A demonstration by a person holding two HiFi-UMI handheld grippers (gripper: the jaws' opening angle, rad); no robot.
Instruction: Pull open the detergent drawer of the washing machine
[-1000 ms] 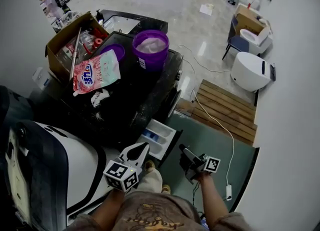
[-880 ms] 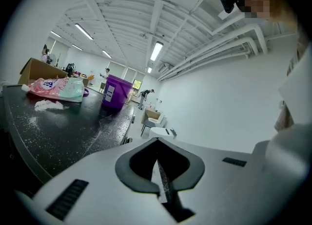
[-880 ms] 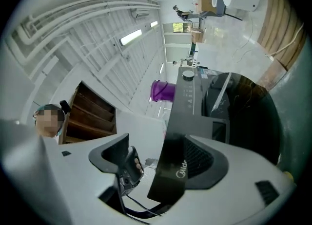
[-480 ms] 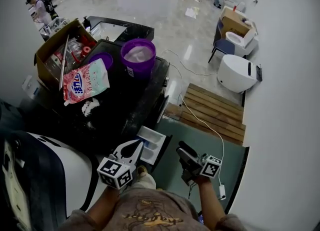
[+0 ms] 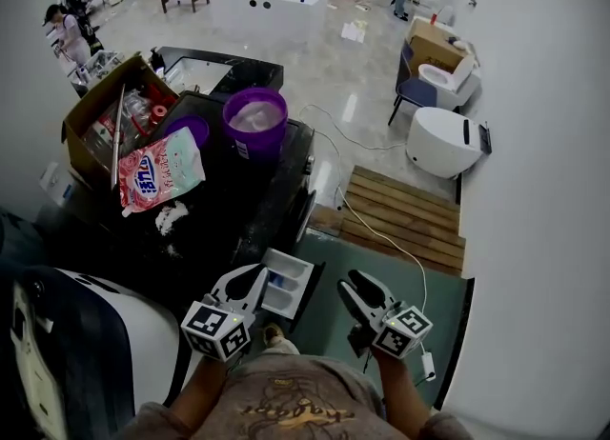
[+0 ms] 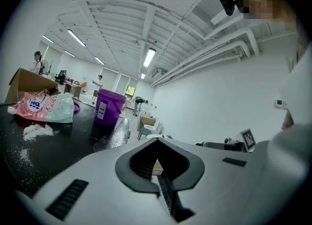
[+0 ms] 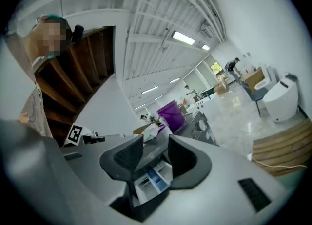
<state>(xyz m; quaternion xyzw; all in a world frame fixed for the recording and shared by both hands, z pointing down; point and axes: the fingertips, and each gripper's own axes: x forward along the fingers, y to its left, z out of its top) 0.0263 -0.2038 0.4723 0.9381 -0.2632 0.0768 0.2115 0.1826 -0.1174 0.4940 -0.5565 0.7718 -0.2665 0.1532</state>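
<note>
white and blue inside, the drawer point(image 5: 289, 282) already stands well out of the dark washer point(image 5: 272, 202), at its top front corner, with its compartments open to view. the task looks as good as done, so what remains is a check and a clean finish.

the left tongs point(image 5: 250, 279) are pressed together and hold nothing. in the head view their tip sits just beside the drawer's left edge, and i cannot tell whether it touches. the right tongs point(image 5: 351, 286) hang to the drawer's right, apart from it. their jaws stand narrowly apart and have just been closing, with nothing between them. the drawer only shows far off through the gap.

if more travel is wanted, 1 pair of tongs should do it:
- take the drawer's front lip squarely with the right tongs.
- draw it straight along its own line, level and without twisting, so it does not bind in its slot.
- stop as soon as it resists.

the left tongs are best kept off the drawer's side, since a sideways nudge could jam it or push it back in.
</note>
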